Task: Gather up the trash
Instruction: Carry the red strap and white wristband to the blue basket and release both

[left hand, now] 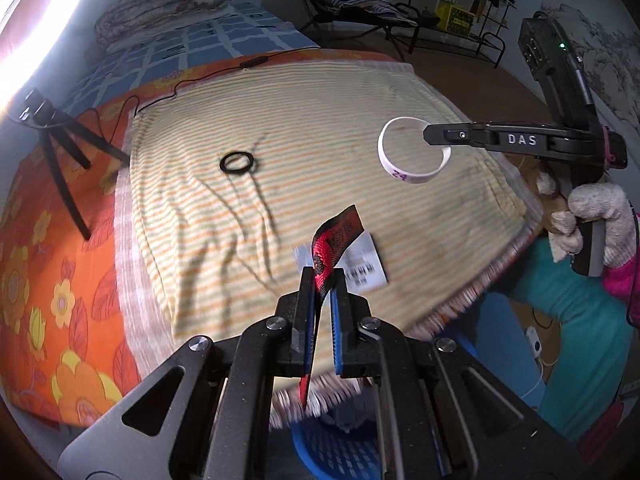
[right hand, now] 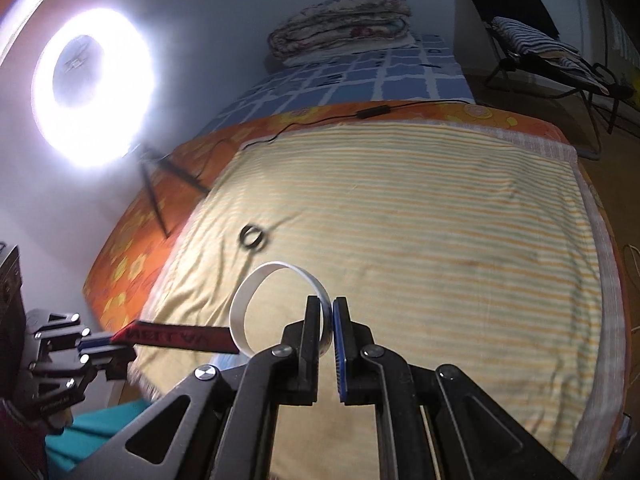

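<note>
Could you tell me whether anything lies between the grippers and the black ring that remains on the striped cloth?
Nothing visible blocks it: the black ring lies alone on bare striped cloth. However, the left gripper holds a red strap and the right gripper a white band.

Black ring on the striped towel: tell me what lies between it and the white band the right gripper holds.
Only bare striped towel between black ring and white band, in both views.

A: Surface?
B: Bed (left hand: 48, 280), orange floral sheet. Striped yellow towel (left hand: 320, 120) spread flat over most of it, a few creases at its left side.
A: On the towel?
B: Black ring (left hand: 237, 163), alone, left of middle.
A: Anything else?
B: Tripod legs (left hand: 64, 168) and a black cable (left hand: 160, 98) on the sheet; folded quilt (left hand: 168, 4) at the far end.
</note>
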Tool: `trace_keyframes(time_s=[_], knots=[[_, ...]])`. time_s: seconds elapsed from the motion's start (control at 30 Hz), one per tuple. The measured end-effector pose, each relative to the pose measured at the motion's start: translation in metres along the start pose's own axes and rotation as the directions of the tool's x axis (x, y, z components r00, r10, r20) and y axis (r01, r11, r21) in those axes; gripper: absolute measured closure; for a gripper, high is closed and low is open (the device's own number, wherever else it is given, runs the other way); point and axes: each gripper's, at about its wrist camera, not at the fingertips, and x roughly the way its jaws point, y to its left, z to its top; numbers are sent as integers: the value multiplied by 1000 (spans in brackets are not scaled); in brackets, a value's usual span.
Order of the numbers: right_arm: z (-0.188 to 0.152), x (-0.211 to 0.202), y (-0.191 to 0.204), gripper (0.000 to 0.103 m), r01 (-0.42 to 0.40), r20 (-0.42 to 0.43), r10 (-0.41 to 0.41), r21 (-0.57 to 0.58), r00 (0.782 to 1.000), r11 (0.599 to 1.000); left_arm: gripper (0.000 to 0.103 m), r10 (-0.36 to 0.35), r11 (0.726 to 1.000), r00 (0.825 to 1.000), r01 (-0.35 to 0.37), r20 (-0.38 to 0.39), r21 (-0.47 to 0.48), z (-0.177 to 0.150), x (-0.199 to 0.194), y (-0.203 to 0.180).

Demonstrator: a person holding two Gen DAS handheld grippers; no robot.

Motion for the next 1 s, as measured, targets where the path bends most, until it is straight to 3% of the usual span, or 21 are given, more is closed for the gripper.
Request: trace_keyframes(time_s=[0.53,1.0], knots=[[-98,-44,48,98,-49,-86,42,-87,995,995,98,-14,1000,998,14,-64,5,-77,-12,-34],[-153,-30,68,88,-81,-196,56,-123,979,989,98,-21,1000,987,25,-157,18,-111,7,-46]])
